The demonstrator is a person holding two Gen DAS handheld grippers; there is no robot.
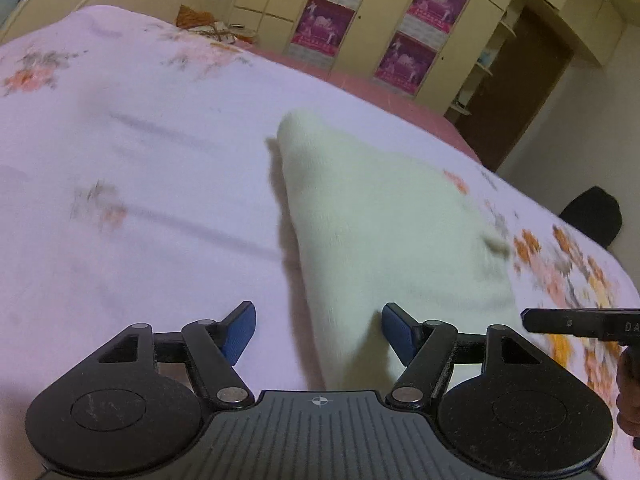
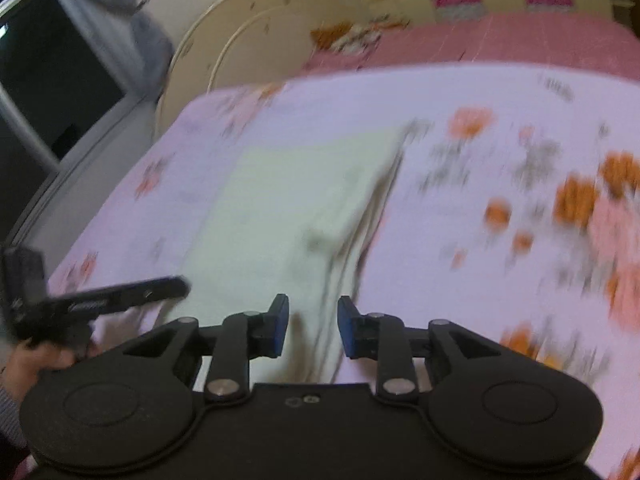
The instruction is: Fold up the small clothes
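Nearest the left wrist camera, the left gripper stands wide open with nothing between its blue pads; the near corner of the pale cream folded knit garment lies on the bed below and between them, untouched as far as the view shows. That wide stance suits a hand that is either done with the cloth or coming in for a fresh hold on its near edge; which one I cannot tell.

Close to the right wrist camera, the right gripper is open by a narrower gap, its pads apart and empty, with the layered right edge of the same cream garment running beneath the gap. Several stacked edges show there, so the piece looks folded at least once already. Holding the jaws over that edge reads as lining up to pinch the layers together for another fold.

Each gripper shows in the other's view as a dark bar at the side, so the two sit just beside each other over the near end of the garment.

Beyond it spreads the lilac bedsheet printed with orange flowers, flat and otherwise bare around the garment. Farther off, a pink cover and a cream wardrobe with magenta posters close the room. No basket or bin is in view.
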